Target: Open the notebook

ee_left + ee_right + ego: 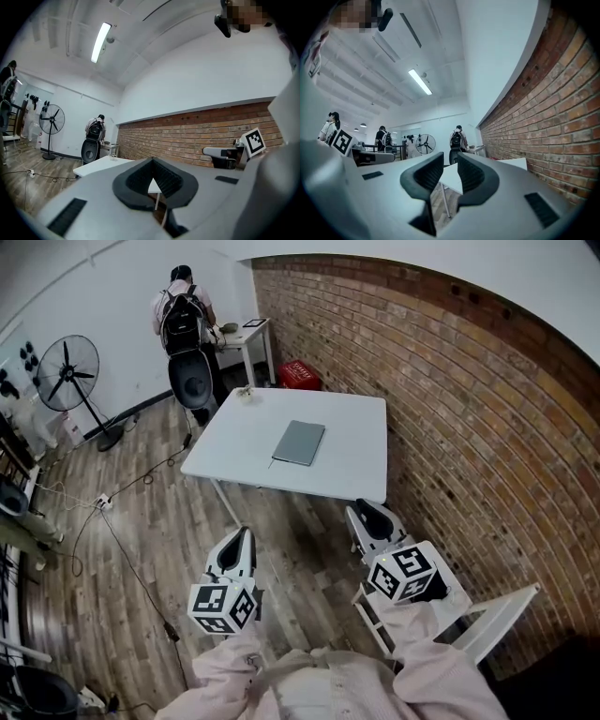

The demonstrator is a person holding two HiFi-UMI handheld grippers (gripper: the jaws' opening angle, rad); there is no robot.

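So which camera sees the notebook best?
The head view: the closed grey notebook lies flat on the white table, seen whole from above. Both gripper views catch only the table, nearly edge-on; the notebook can't be made out there.

The left tool, tips touching and empty, faces a white table beside a brick wall.

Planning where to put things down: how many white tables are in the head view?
2. A large square white table with the closed grey notebook on it; a small white table at the far wall, beside a person wearing a black backpack. More may lie outside the view.
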